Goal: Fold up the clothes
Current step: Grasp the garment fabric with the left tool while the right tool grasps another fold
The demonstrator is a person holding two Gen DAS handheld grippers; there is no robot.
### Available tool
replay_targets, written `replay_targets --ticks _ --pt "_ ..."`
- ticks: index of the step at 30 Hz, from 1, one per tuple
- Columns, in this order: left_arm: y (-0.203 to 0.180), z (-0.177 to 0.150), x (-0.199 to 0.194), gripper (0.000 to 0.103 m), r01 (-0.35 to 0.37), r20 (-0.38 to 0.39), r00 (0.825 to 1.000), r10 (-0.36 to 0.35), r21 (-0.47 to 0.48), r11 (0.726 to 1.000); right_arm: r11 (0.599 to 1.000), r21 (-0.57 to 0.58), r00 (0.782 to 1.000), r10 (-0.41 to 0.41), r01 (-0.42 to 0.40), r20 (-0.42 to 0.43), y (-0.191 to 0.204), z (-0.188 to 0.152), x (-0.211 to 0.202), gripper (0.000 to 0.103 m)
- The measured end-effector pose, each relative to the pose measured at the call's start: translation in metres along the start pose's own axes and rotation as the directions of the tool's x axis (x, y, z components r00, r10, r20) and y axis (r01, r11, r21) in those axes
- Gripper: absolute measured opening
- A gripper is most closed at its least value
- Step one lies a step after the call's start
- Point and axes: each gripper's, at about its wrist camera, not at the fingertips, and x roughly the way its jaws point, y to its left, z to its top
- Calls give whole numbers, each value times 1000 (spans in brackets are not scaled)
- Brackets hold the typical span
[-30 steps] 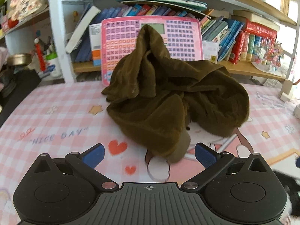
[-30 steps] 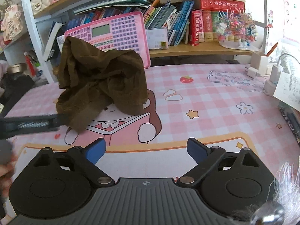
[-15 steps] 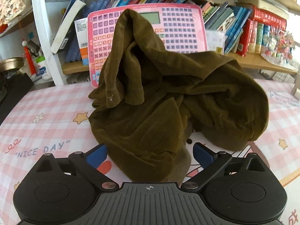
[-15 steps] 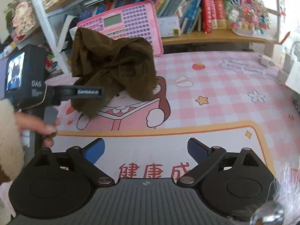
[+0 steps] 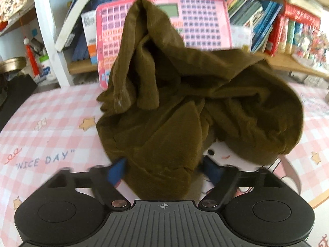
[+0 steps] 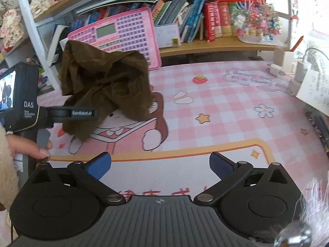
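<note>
A table covered by a pink checked mat with cartoon prints carries a crumpled olive-brown garment, heaped on the mat's bear drawing. Behind the garment a pink keypad toy leans, seemingly resting on the mat. Far right of the garment stand white chargers.

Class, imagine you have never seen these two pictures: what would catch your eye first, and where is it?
A crumpled olive-brown garment heaped on the pink checked cartoon table mat dominates. The left gripper is open with the cloth's near edge between its blue pads. Behind stands a pink keyboard toy against a crowded bookshelf; the right gripper hangs open over bare mat.
</note>
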Motion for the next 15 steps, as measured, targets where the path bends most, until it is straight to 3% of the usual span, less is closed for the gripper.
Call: replay_targets --ticks 1,3,5,10,15 --pt "1 -1 2 45 6 -9 1000 -6 -4 1000 1000 13 1000 14 -14 -3 -1 1 1 101" --pt "6 0 -1 25 26 -11 1000 -27 -17 999 998 40 999 43 -43 -7 -2 4 2 101" --pt "12 -2 -11 20 45 -6 999 -45 -18 999 995 66 997 72 -71 -11 -3 7 3 100" --pt "27 -9 -49 16 101 24 995 -101 -6 995 981 133 989 145 -141 -18 -6 14 6 97" --pt "41 -23 -116 16 193 95 977 -191 -7 981 957 201 976 218 -210 -20 -9 22 9 93"
